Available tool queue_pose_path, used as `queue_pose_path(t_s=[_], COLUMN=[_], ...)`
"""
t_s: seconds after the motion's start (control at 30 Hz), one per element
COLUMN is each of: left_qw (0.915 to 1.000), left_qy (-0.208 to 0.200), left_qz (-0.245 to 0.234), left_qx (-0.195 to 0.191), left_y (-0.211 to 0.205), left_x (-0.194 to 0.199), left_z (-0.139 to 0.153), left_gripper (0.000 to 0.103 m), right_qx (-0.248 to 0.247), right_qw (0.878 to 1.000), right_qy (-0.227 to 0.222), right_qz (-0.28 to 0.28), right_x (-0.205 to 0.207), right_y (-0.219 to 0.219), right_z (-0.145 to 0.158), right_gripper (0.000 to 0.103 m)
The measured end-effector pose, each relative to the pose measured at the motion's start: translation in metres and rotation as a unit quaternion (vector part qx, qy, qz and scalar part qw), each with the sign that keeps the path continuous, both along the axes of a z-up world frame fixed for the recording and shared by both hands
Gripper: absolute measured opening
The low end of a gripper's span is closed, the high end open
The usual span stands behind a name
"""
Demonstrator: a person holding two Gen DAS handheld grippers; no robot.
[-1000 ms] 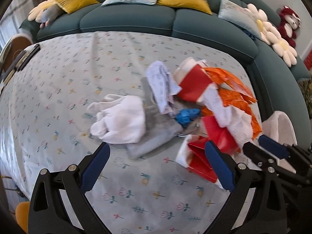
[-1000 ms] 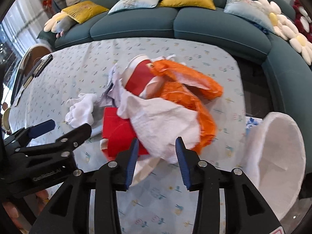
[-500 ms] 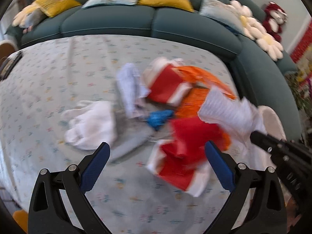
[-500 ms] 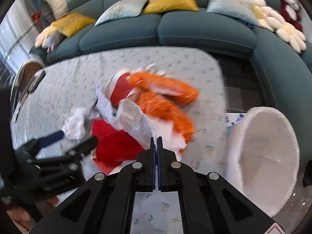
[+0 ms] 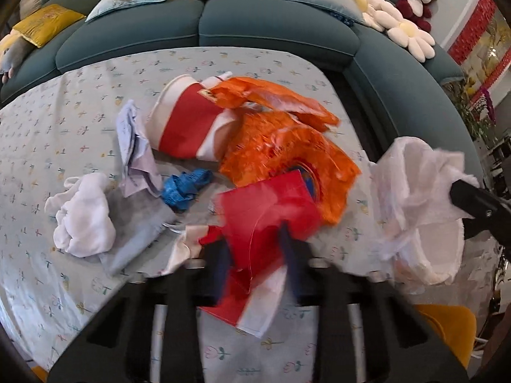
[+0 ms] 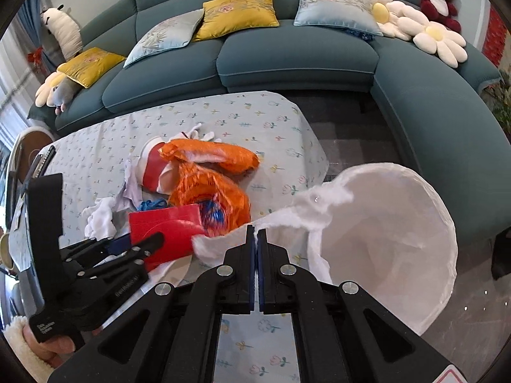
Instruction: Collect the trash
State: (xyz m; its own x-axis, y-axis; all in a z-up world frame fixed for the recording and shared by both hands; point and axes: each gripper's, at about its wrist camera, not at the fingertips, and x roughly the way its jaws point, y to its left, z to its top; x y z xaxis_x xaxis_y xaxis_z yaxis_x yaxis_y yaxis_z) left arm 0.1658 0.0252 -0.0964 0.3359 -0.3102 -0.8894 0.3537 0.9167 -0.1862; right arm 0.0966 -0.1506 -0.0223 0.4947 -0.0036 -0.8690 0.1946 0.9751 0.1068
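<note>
Trash lies piled on the floral tablecloth [image 5: 80, 73]: orange plastic wrappers [image 5: 287, 146], a red and white paper cup [image 5: 188, 124], a blue scrap [image 5: 185, 185], a crumpled white tissue [image 5: 83, 220], a grey cloth [image 5: 137, 233]. My left gripper [image 5: 255, 249] is shut on a red and white carton [image 5: 268, 214]. It shows from the side in the right wrist view [image 6: 127, 245]. My right gripper [image 6: 256, 239] is shut on a white paper towel [image 6: 287, 220] and holds it over the rim of the white bin bag [image 6: 399, 239].
A teal sofa [image 6: 287, 60] with yellow and pale blue cushions curves behind and to the right of the table. The bin stands off the table's right edge. Dark items [image 6: 41, 159] lie at the table's far left.
My right gripper closed on the white paper towel and carried it right to the bin. My left gripper moved right and closed on the red carton.
</note>
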Motion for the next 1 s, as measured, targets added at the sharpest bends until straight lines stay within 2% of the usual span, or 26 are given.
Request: queue_pose_path(t_s=[0.13, 0.43, 0.6, 1.0], left_qw=[0.9999, 0.9986, 0.9969, 0.9915], left_qy=[-0.001, -0.024, -0.029, -0.020], left_qz=[-0.007, -0.031, -0.048, -0.104], left_qx=[-0.014, -0.036, -0.055, -0.076], left_y=[-0.010, -0.046, -0.080, -0.171], left_x=[-0.009, -0.038, -0.048, -0.068], left_z=[0.012, 0.052, 0.071, 0.083], left_gripper=[0.000, 0.000, 0.000, 0.000], right_qx=[0.005, 0.014, 0.013, 0.018], right_qw=[1.000, 0.999, 0.997, 0.991], right_qy=[-0.006, -0.037, -0.052, -0.062], right_qz=[-0.006, -0.030, -0.053, -0.115], right_x=[-0.011, -0.038, -0.057, -0.088], right_y=[-0.007, -0.035, -0.061, -0.129], right_z=[0.004, 0.028, 0.038, 0.040], right_gripper=[0.001, 0.001, 0.001, 0.001])
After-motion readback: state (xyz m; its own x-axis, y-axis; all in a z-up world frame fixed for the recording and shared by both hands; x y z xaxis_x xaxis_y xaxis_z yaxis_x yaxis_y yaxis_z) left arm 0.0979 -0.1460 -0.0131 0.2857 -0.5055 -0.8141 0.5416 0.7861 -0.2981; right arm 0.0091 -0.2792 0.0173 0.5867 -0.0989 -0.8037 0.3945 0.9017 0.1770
